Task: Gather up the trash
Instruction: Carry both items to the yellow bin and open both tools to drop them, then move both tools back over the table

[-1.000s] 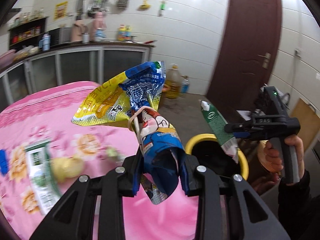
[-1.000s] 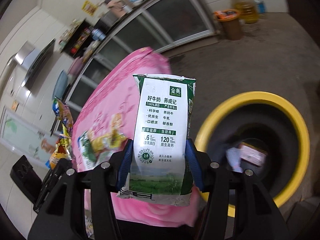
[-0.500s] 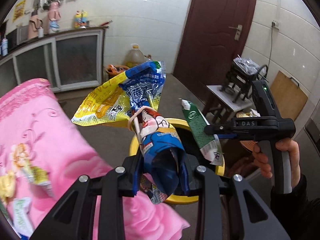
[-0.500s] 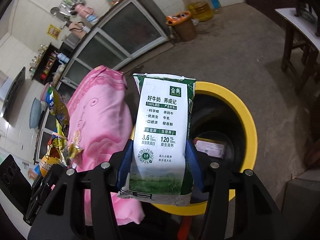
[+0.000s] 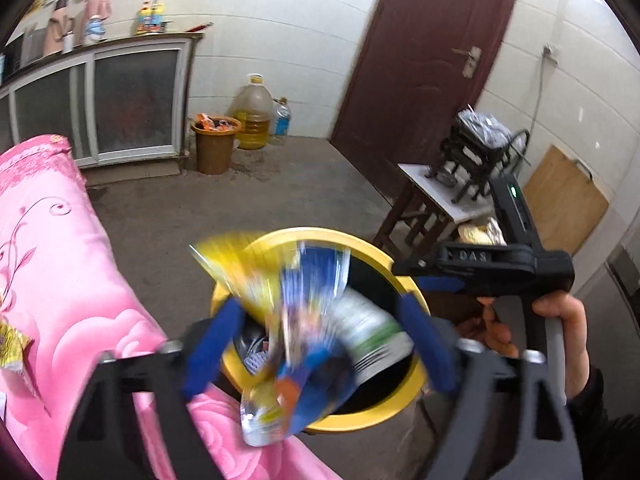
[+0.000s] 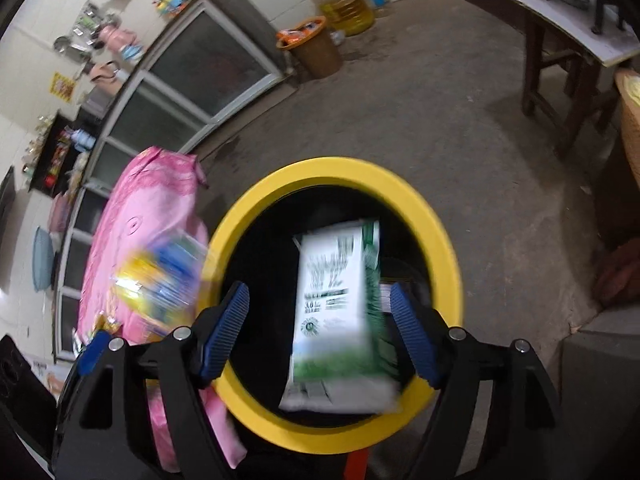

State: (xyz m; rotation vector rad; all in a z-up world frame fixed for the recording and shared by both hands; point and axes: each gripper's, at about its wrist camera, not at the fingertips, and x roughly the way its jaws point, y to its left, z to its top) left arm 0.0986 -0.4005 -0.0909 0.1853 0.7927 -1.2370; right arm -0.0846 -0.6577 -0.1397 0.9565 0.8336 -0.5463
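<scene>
Release is under way at the yellow-rimmed bin (image 6: 256, 396): both the left gripper (image 5: 320, 340) and the right gripper (image 6: 320, 336) have jaws spread wide, gripping nothing. Motion-blurred, the milk carton (image 6: 340, 312) sits mid-frame over the bin's dark mouth and the snack wrappers (image 5: 292, 344) at its near rim. At the left edge of the left view, another yellow wrapper (image 5: 10, 350) on the pink cloth (image 5: 60, 280) looks left to collect.

A brown door (image 5: 424, 52), an oil jug (image 5: 251, 114), a wooden stool (image 5: 430, 210).

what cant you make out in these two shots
- Snack wrappers, left wrist view: motion blur wipes out the print.
- Milk carton, right wrist view: blurred, small text unreadable.
- Yellow bin bottom: dark, covered by the carton.
- Right gripper, own view: open, body cut off by the lower edge.
</scene>
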